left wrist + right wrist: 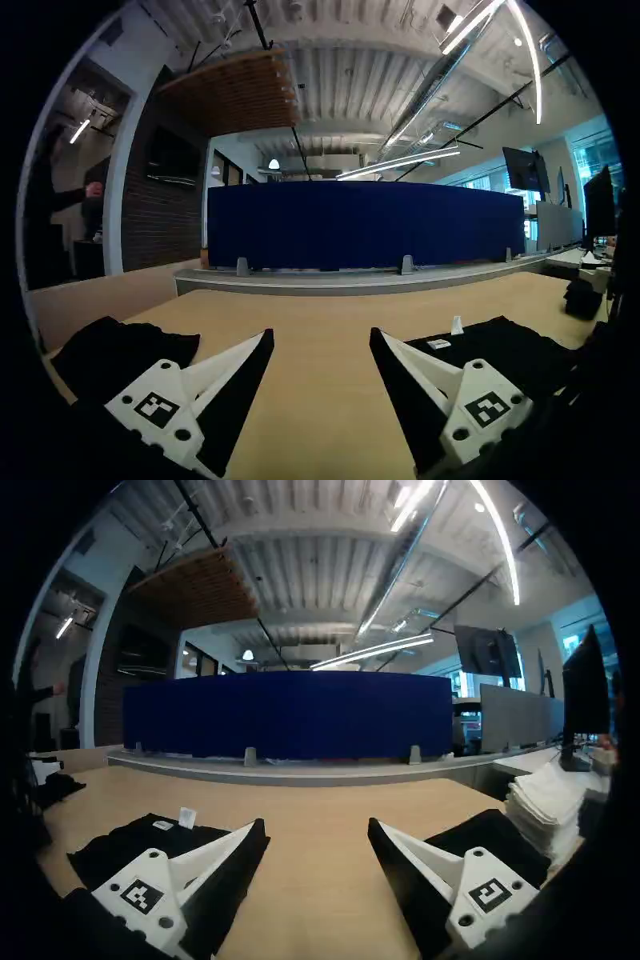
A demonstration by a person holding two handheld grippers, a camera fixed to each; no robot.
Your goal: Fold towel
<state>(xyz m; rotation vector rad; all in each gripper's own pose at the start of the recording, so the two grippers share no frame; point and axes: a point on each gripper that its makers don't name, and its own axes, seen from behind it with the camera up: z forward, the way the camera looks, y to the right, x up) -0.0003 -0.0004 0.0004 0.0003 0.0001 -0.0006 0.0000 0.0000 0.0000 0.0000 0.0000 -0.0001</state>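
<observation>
On the counter (pixel 320 312) before the blue partition (pixel 360 224), a black towel (pixel 512 348) lies flat on the partition's near side. Left gripper (pixel 321 334) fingers spread, released, nothing between them. Right gripper (pixel 316 824) same: fingers apart, empty. White folded stack (pixel 548 796) near the partition's right end.

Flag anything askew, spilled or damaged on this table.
Nothing stands out. The black towels lie flat on the table, the white folded stack sits tidy at the right, and the left gripper and right gripper are open and empty.
</observation>
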